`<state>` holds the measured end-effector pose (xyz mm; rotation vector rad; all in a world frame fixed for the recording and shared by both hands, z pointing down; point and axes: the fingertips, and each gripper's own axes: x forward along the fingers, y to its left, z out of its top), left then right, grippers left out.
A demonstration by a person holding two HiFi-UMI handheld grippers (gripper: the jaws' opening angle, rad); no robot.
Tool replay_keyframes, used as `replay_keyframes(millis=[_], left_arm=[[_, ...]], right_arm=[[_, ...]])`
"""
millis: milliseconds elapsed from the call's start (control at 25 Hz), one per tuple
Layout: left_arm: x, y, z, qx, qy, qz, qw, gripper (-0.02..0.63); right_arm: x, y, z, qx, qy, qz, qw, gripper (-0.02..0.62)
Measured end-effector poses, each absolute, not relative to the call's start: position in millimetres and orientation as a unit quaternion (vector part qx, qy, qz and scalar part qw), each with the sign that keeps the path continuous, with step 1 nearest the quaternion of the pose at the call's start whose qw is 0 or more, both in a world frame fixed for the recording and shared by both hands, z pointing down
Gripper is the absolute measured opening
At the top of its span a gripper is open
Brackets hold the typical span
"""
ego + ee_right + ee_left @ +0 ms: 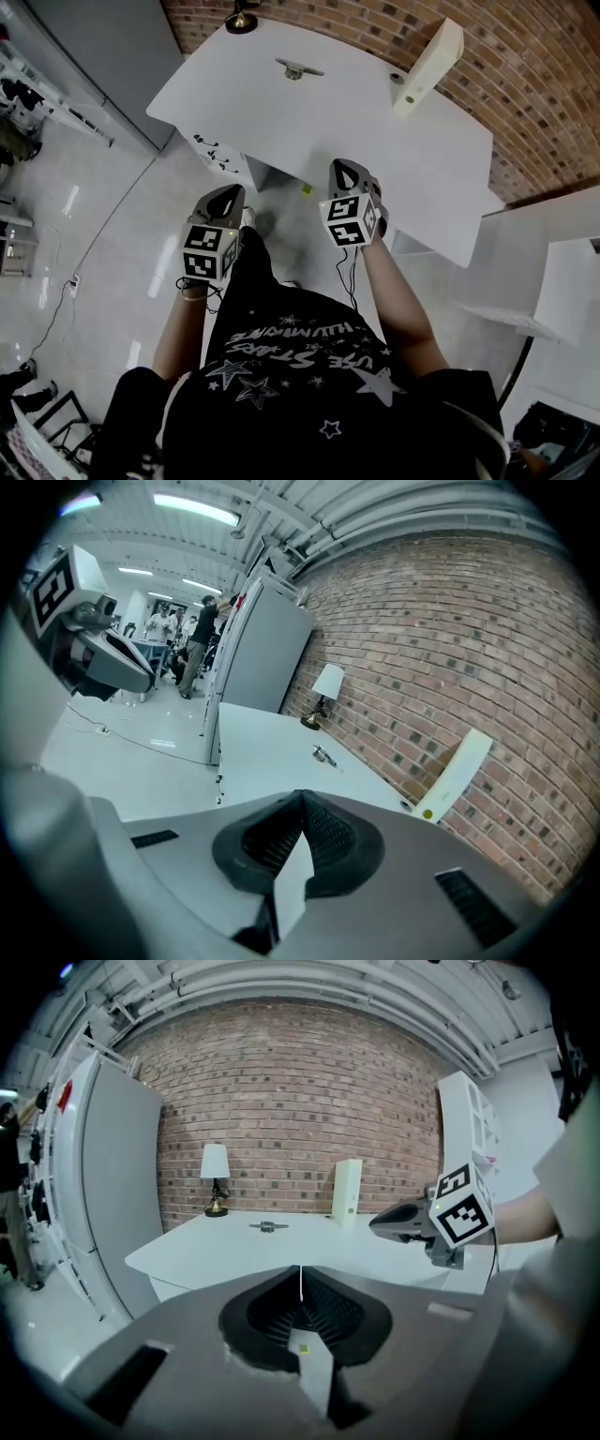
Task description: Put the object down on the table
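A small metal object (298, 68) lies on the white table (375, 122) toward its far side; it also shows in the left gripper view as the metal object (268, 1227) and in the right gripper view as the metal object (324, 756). My left gripper (228, 193) hangs over the floor just short of the table's near edge. Its jaws are shut with nothing between them (300, 1279). My right gripper (343, 169) sits over the near edge, also shut and empty (301, 803). Both are well short of the metal object.
A small table lamp (241, 19) stands at the table's far left corner and a tall cream box (428, 67) at the far right. A brick wall (525, 75) runs behind. A grey cabinet (112, 1194) stands left, white shelving (562, 281) right.
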<state>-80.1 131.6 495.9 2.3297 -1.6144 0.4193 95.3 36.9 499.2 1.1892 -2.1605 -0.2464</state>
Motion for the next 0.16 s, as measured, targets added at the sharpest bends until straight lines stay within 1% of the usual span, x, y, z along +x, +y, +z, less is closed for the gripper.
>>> replay_keyframes(millis=[160], left_arm=[[-79.5,144.0,498.6,0.802,-0.562,0.143,0.142,0.021]], right_arm=[[94.7,50.5,498.5,0.448,-0.828,-0.094,0.323,0.002]])
